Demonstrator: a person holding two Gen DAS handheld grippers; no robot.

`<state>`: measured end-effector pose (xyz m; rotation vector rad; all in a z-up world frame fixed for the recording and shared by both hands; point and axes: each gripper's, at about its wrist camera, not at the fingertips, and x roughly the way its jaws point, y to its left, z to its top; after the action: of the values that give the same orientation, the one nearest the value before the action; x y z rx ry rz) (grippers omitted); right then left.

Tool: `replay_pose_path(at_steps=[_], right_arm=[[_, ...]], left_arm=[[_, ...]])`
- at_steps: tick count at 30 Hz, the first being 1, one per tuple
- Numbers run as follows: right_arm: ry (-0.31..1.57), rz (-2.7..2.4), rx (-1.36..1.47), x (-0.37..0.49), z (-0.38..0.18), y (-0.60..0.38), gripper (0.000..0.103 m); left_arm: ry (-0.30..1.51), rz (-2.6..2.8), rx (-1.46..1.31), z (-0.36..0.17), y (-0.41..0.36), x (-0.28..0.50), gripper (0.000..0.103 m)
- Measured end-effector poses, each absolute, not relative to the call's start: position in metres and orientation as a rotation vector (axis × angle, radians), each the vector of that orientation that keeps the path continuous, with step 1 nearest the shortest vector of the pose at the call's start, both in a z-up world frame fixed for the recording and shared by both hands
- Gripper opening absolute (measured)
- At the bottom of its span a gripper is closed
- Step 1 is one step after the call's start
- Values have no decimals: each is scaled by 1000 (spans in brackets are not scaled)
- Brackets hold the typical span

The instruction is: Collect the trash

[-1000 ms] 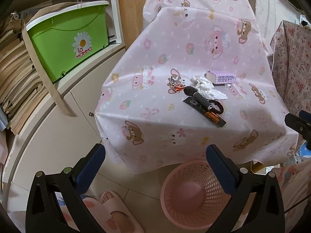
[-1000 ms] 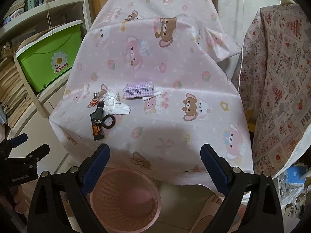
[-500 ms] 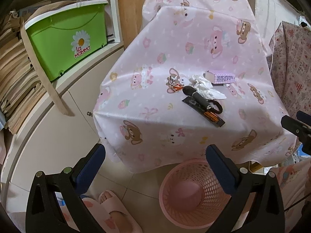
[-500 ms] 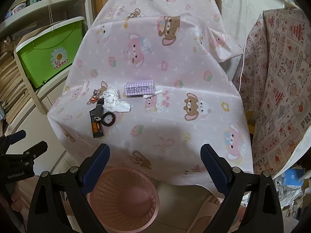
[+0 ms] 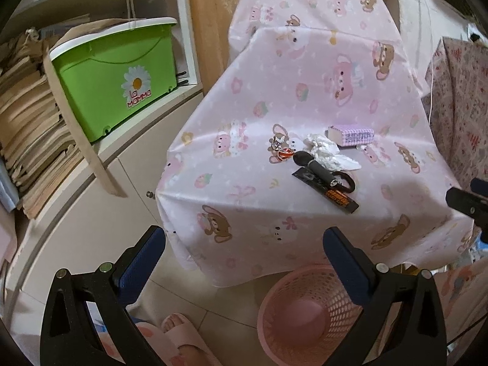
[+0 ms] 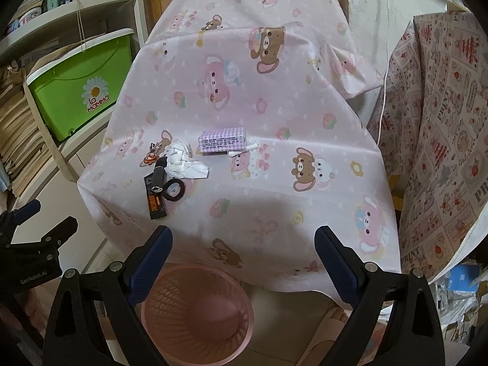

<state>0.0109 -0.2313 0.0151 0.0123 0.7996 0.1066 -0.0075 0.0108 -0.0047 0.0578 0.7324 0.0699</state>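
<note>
A table under a pink bear-print cloth [image 5: 305, 97] [image 6: 274, 116] holds a crumpled white tissue [image 5: 331, 151] [image 6: 186, 164], a black snack wrapper [image 5: 334, 193] [image 6: 155, 202], a black cylinder [image 5: 317, 167] [image 6: 159, 177], a black hair tie [image 6: 173, 189], a purple checked pack [image 5: 353, 134] [image 6: 222, 142], a small white stick [image 6: 242, 152] and a key charm [image 5: 282, 149] [image 6: 151, 155]. A pink mesh bin [image 5: 302, 314] [image 6: 196, 314] stands on the floor below the front edge. My left gripper [image 5: 244, 259] and right gripper [image 6: 242, 253] are open and empty, short of the table.
A green bin [image 5: 119, 76] [image 6: 82, 85] sits on a white shelf at the left, beside stacked paper [image 5: 27, 140]. A patterned fabric [image 6: 442, 122] hangs at the right. A pink slipper [image 5: 180, 338] is on the floor.
Both cameras have drawn back and down a little from the table, so it sits higher in view. Both grippers stay open. Nothing on the table has moved.
</note>
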Motion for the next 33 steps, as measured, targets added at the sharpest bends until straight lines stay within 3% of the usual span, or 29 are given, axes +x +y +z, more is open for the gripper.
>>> replay_pose_path(at_steps=[6,22,33], right_arm=[[795,114,11,10,16,-231,96],[818,115,22,11,11,-229,96],[810,125,18,9,10,-225,96]], left_arm=[[700,92,63,-2,10,-10,102],[834,71,21,-13,16,-4,102],[802,85,37,-10,17,-6,102]])
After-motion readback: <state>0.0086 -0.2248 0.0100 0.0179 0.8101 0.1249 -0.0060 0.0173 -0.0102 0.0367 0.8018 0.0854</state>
